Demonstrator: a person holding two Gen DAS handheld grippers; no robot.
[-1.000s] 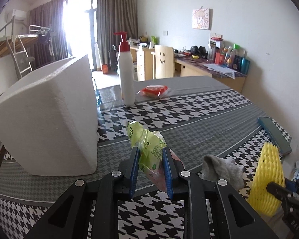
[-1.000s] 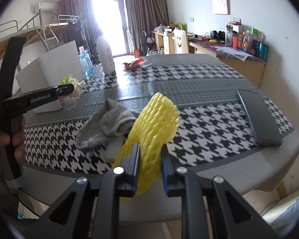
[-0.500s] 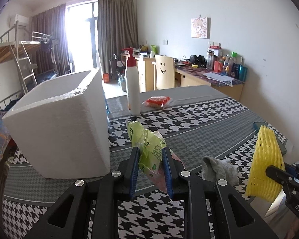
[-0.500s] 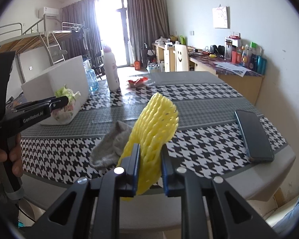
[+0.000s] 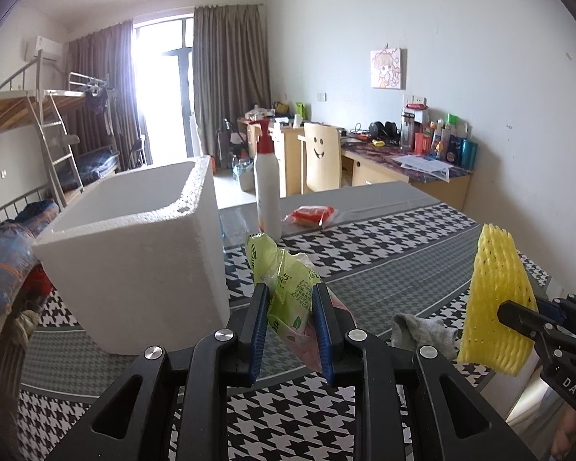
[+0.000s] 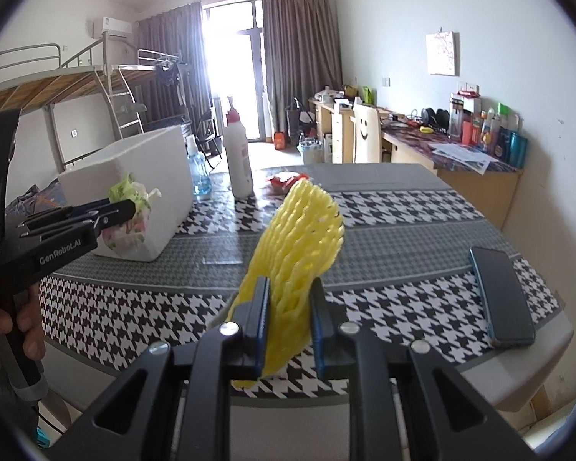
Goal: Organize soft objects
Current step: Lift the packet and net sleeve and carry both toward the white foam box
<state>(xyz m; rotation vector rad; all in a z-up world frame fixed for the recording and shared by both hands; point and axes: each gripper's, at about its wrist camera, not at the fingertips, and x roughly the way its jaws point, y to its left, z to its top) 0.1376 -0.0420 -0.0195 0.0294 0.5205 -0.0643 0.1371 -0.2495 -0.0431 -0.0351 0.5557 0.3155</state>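
The left tongs [image 5: 290, 315] grip a crinkly green plastic bag [image 5: 288, 280]; the right tongs [image 6: 288, 313] grip a yellow foam net [image 6: 295, 249]. Both are held above the worktop [image 5: 384, 269]. Best to carry each over the open rim of the white foam box [image 5: 134, 253], just left of the bag, before letting go.

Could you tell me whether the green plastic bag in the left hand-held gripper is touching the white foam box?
Apart. The left wrist view shows tablecloth between the green plastic bag and the white foam box.
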